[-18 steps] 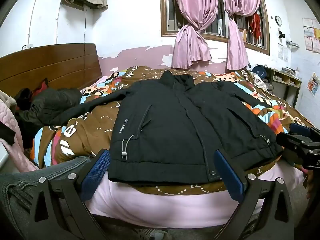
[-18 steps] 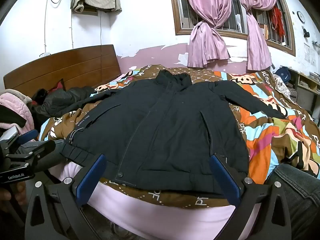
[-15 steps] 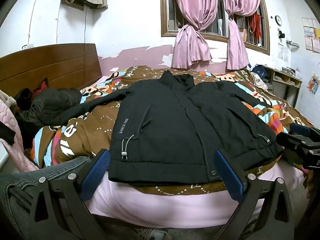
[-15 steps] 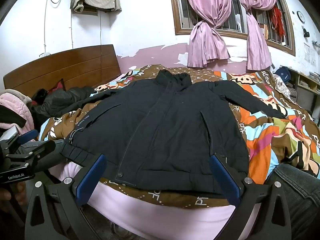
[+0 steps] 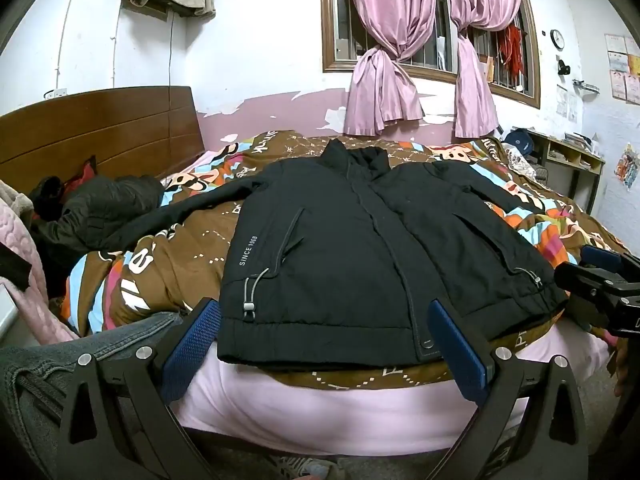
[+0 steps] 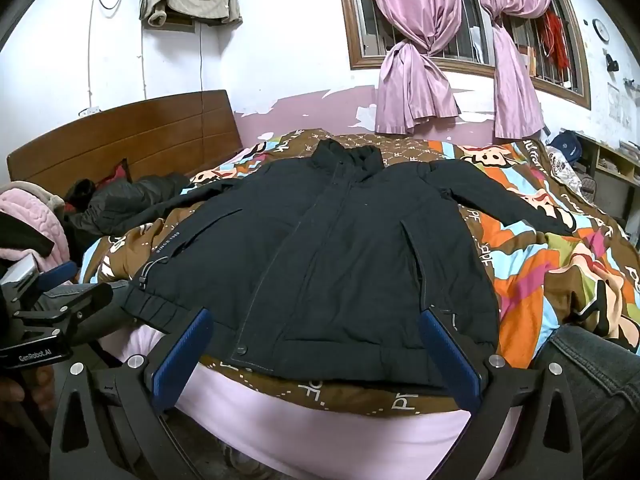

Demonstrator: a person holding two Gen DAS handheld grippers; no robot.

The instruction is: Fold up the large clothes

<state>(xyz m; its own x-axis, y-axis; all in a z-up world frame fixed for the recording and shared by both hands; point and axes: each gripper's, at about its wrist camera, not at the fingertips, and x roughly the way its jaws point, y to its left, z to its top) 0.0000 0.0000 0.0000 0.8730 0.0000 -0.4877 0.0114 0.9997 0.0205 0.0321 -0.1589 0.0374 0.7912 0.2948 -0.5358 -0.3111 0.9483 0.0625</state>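
A large black jacket point(image 5: 360, 248) lies flat and face up on the patterned bedspread point(image 5: 180, 268), collar at the far side, hem at the near edge, both sleeves spread out. The same black jacket point(image 6: 340, 256) fills the middle of the right wrist view. My left gripper point(image 5: 324, 344) hovers open just short of the hem with nothing between its blue pads. My right gripper point(image 6: 316, 348) is open too, in front of the hem's right half, holding nothing. Each gripper shows at the edge of the other's view.
A wooden headboard point(image 5: 92, 136) stands at the left with a dark quilted garment point(image 5: 104, 208) and pink clothes heaped beside it. Pink curtains point(image 5: 384, 48) hang at the window behind. Shelves point(image 5: 568, 160) stand at the far right. A person's denim-clad legs point(image 6: 592, 392) flank the bed edge.
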